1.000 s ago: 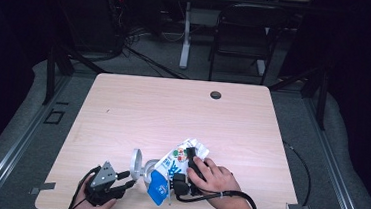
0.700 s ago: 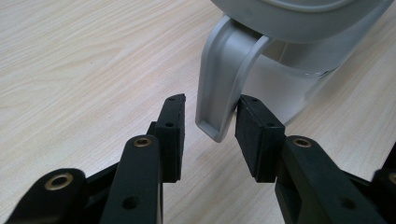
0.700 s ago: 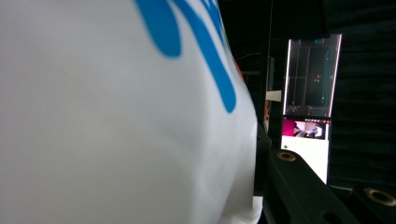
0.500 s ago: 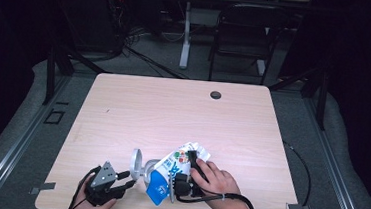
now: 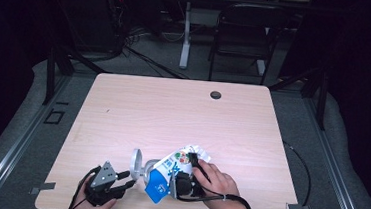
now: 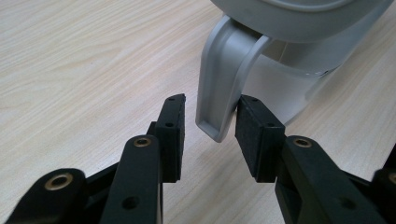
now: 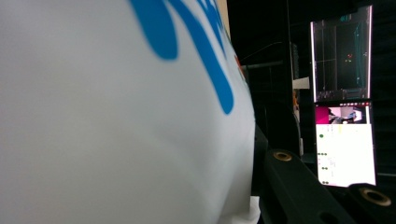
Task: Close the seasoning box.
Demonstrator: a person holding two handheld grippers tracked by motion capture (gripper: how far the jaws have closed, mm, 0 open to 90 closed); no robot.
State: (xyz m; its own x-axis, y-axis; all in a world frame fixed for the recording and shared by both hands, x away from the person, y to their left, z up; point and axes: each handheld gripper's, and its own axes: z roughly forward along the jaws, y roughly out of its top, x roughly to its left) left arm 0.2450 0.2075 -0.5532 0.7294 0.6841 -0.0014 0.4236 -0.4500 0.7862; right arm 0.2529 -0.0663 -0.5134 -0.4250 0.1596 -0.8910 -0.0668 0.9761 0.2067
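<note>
A: How do the left gripper's (image 6: 208,128) jaws stand?

B: Parted around the grey cup's (image 5: 141,165) handle (image 6: 224,88); one pad touches it, the other stands off.

A: And the right gripper (image 5: 183,180)?

B: Its jaws have just been closing on the blue-and-white pouch (image 5: 168,176), which lies tilted just beside the cup, at the table's (image 5: 183,109) near edge.
</note>
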